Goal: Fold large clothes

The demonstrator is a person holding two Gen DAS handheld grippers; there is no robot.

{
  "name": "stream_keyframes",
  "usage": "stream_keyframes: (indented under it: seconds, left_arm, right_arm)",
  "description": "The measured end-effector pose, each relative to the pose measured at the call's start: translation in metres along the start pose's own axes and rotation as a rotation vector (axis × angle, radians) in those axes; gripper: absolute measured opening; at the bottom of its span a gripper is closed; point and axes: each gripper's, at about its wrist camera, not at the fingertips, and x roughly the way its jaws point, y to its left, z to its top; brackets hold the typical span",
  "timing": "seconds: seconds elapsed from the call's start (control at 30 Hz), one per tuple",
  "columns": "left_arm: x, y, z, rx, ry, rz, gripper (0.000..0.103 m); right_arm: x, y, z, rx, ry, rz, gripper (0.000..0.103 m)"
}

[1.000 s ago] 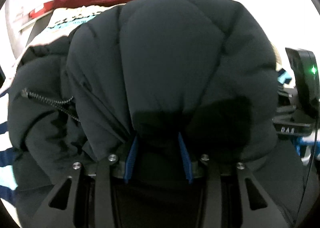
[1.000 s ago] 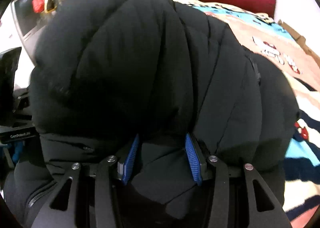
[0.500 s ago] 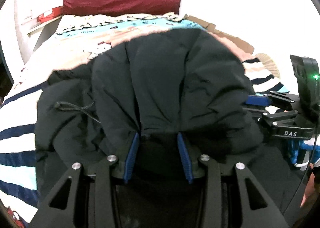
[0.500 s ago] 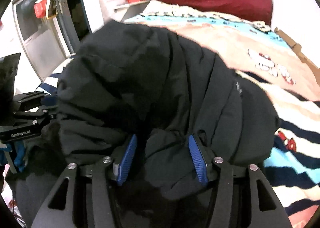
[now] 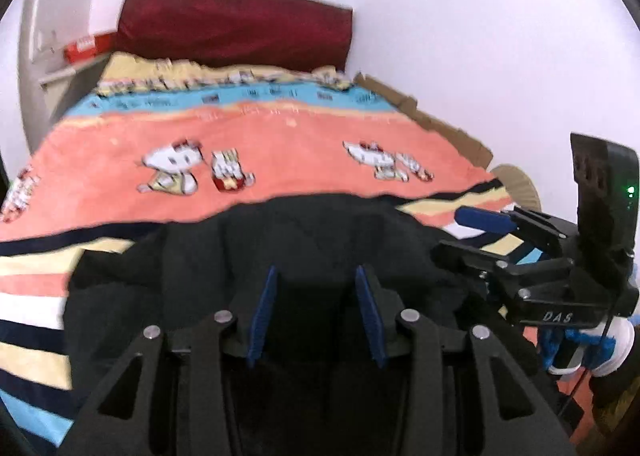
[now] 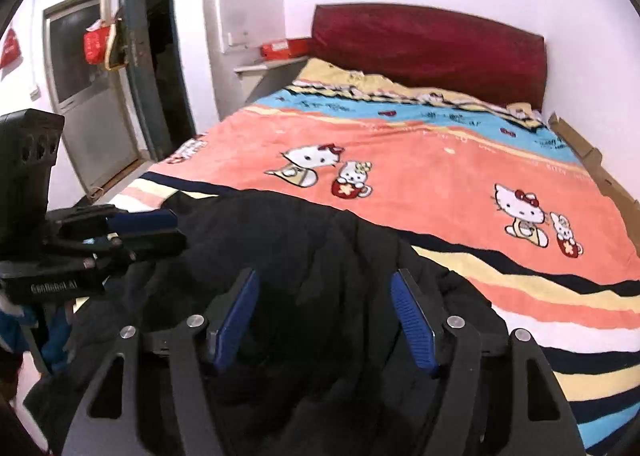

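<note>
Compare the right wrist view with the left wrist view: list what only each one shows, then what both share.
Only the right wrist view: the dark doorway, a grey door with a red bag hanging beside it, and the left gripper seen from the side.

Only the left wrist view: the right gripper from the side, and a round woven fan at the bed's edge.

Both: the black puffer jacket bunched on the cartoon-cat blanket, the maroon headboard, the red box on a shelf, and cardboard along the wall.

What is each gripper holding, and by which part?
Left gripper appears to pinch the black quilted puffer jacket by a near-edge fold. Right gripper: jaws have just been opening, jacket between them ungripped.
</note>
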Motion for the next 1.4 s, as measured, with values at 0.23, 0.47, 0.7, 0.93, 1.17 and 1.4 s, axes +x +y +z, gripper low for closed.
stream_keyframes:
  seconds: [0.23,0.47,0.7,0.93,1.17,1.4]
  left_arm:
    - [0.071,0.007,-0.044,0.039,0.142,0.021,0.041]
    - [0.083,0.006,-0.053,0.021,0.161,0.051,0.041]
    - [0.032,-0.014,-0.06,0.037,0.115,0.072,0.04]
    - [0.002,-0.029,-0.084,0.038,0.119,0.062,0.04]
    - [0.035,-0.025,-0.107,0.049,0.159,0.092,0.044]
    - [0.038,-0.032,-0.11,0.061,0.176,0.153,0.044]
  right_arm:
    - [0.074,-0.013,-0.035,0.001,0.212,-0.05,0.068]
    - [0.083,-0.019,-0.053,0.041,0.197,-0.064,0.069]
    - [0.035,0.002,-0.055,0.033,0.183,-0.066,0.068]
    - [-0.015,0.024,-0.077,0.023,0.139,-0.02,0.069]
    - [0.019,0.011,-0.112,0.044,0.212,-0.04,0.069]
    - [0.032,0.009,-0.115,0.046,0.235,-0.07,0.069]
